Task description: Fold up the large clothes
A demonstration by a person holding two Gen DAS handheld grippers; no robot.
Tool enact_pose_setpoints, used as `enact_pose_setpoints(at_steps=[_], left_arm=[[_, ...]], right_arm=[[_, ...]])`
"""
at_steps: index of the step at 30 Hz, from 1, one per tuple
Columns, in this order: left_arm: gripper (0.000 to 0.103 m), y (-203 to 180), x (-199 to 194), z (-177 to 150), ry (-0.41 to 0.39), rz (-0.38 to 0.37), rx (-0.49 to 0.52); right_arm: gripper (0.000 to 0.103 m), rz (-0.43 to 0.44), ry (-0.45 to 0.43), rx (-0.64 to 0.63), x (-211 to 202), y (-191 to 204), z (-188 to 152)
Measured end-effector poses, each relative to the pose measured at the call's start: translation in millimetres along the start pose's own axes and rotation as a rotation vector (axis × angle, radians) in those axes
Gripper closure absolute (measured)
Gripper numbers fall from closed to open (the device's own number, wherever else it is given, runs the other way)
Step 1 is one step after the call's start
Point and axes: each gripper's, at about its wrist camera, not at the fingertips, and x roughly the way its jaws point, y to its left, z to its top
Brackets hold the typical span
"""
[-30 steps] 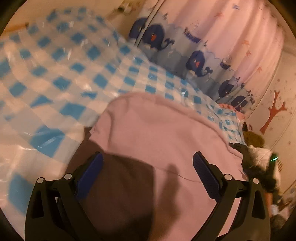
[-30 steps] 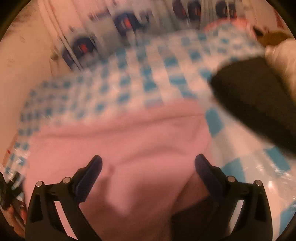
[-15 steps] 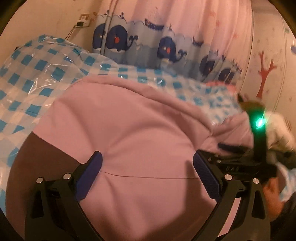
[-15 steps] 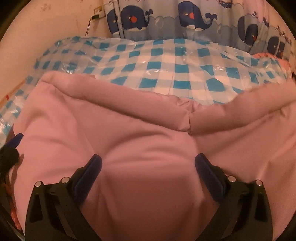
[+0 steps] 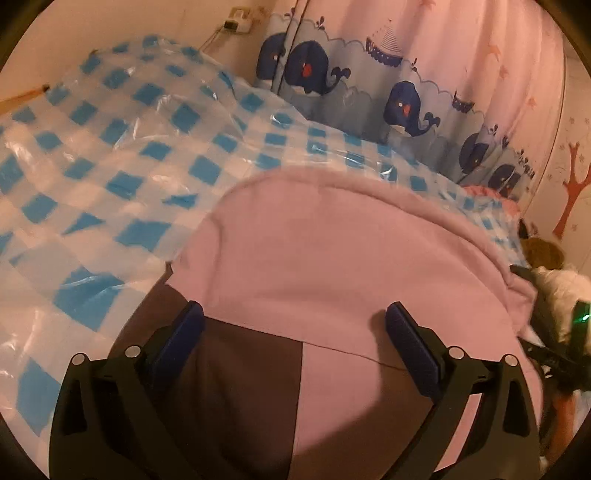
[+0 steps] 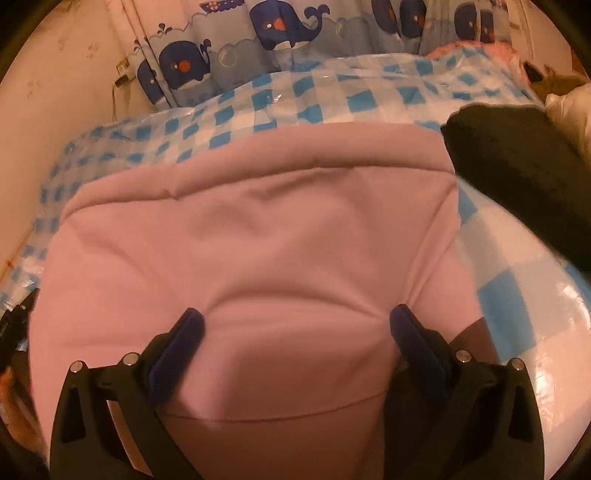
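A folded garment (image 5: 332,258) is laid on the checked sheet (image 5: 110,147) of a bed. A whale curtain (image 6: 280,26) is hung behind the bed's far edge. A dark cloth (image 6: 517,158) is laid just right of the garment.

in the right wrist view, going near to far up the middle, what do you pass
right claw → pink fleece garment → blue and white checked plastic sheet → whale-print curtain

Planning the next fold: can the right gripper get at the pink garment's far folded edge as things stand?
Probably yes. The right gripper is open over the pink garment, and nothing lies between its fingers and the far edge; the dark garment sits off to the right.
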Motion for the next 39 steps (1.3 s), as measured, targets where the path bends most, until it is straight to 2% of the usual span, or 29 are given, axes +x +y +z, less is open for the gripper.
enact_pose_setpoints(at_steps=[2, 4, 6, 8, 11, 13, 15, 17, 19, 22, 25, 27, 30, 32, 34, 35, 36, 37, 39], left_arm=[[0.009, -2.8, -1.4, -0.3, -0.001, 0.018, 0.022], [0.009, -2.8, -4.8, 1.6, -0.005, 0.026, 0.026], [0.009, -5.6, -7.7, 4.5, -0.017, 0.036, 0.036], [0.009, -8.1, -5.1, 4.6, -0.013, 0.05, 0.042], [0.009, -9.2, -5.9, 5.9, -0.012, 0.056, 0.046], [0.009, -9.0, -5.0, 6.1, -0.009, 0.055, 0.047], [0.008, -8.8, -5.2, 6.1, -0.011, 0.056, 0.044], [0.008, -7.1, -8.5, 8.8, -0.035, 0.031, 0.034], [0.008, -7.7, -6.5, 9.6, -0.022, 0.041, 0.039], [0.008, -4.4, -3.6, 9.4, 0.001, 0.04, 0.026], [0.008, -0.4, -14.9, 14.0, -0.022, 0.029, -0.008], [0.008, 1.0, -23.3, 17.0, -0.038, 0.028, -0.021], [0.008, -2.5, -33.3, 17.8, -0.073, 0.036, -0.004], [0.008, -3.0, -22.0, 13.6, -0.034, 0.043, 0.014], [0.008, 4.3, 1.7, 6.8, 0.053, 0.01, -0.015], [0.008, 5.9, 3.1, 5.8, 0.051, 0.008, -0.017], [0.008, 6.1, 2.6, 6.0, 0.052, 0.013, -0.014], [0.008, 6.1, 0.2, 5.9, 0.052, 0.015, -0.008], [0.008, 6.1, -8.4, 4.9, 0.059, 0.019, 0.02]], right_arm=[[0.006, -0.035, 0.012, -0.032, -1.1, 7.7, 1.4], [0.006, -0.018, 0.035, -0.014, -8.7, 6.3, 8.3], [0.006, 0.011, -0.051, -0.004, -33.2, 16.2, 22.6], [0.006, 0.054, -0.094, -0.034, -38.3, 38.8, 41.3], [0.006, 0.136, -0.057, -0.1, -8.7, 93.8, 71.8], [0.006, 0.152, -0.029, -0.159, 19.7, 127.9, 81.6], [0.006, 0.097, 0.024, -0.21, 58.1, 149.3, 82.1], [0.005, 0.07, 0.167, -0.252, 111.4, 158.3, 66.7], [0.005, 0.054, 0.198, -0.26, 117.0, 160.2, 67.0], [0.006, 0.085, 0.194, -0.234, 91.7, 149.2, 76.9], [0.006, 0.108, 0.095, -0.189, 35.0, 126.8, 80.7], [0.006, 0.054, 0.031, -0.16, -4.9, 95.3, 73.8], [0.006, -0.07, -0.003, -0.094, -30.6, 38.6, 57.2], [0.005, -0.105, 0.053, -0.006, -19.1, 0.9, 44.0], [0.005, -0.018, 0.137, 0.062, 13.6, -28.6, 25.5], [0.005, 0.011, 0.154, 0.088, 20.0, -33.5, 23.3], [0.005, 0.005, 0.166, 0.084, 18.8, -31.0, 27.8], [0.005, 0.001, 0.174, 0.068, 12.8, -26.7, 32.0], [0.005, 0.056, 0.154, 0.061, -12.2, -23.8, 35.8]])
